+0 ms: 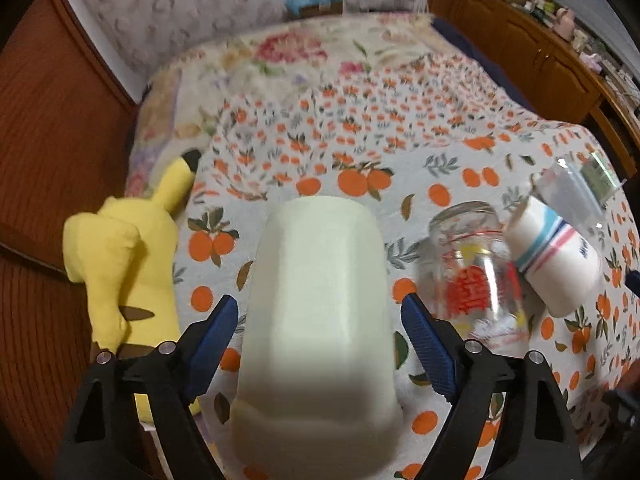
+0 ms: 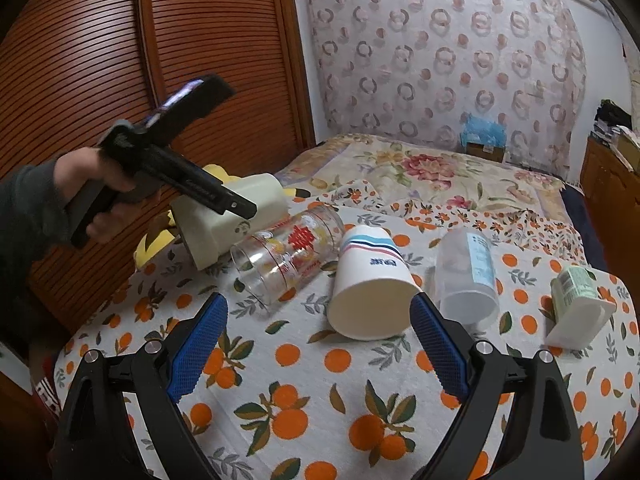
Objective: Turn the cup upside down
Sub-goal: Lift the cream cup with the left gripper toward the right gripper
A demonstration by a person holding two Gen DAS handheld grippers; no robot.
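A cream plastic cup sits between the blue pads of my left gripper, its closed base pointing away from the camera. In the right wrist view the same cup is held tilted above the cloth by the left gripper. The pads stand beside the cup walls; contact is hard to confirm. My right gripper is open and empty, low over the cloth in front of a white striped paper cup lying on its side.
A clear printed glass, a frosted plastic cup and a green-white cup lie on their sides on the orange-print cloth. A yellow plush toy lies at the left edge. A wooden wardrobe stands close left.
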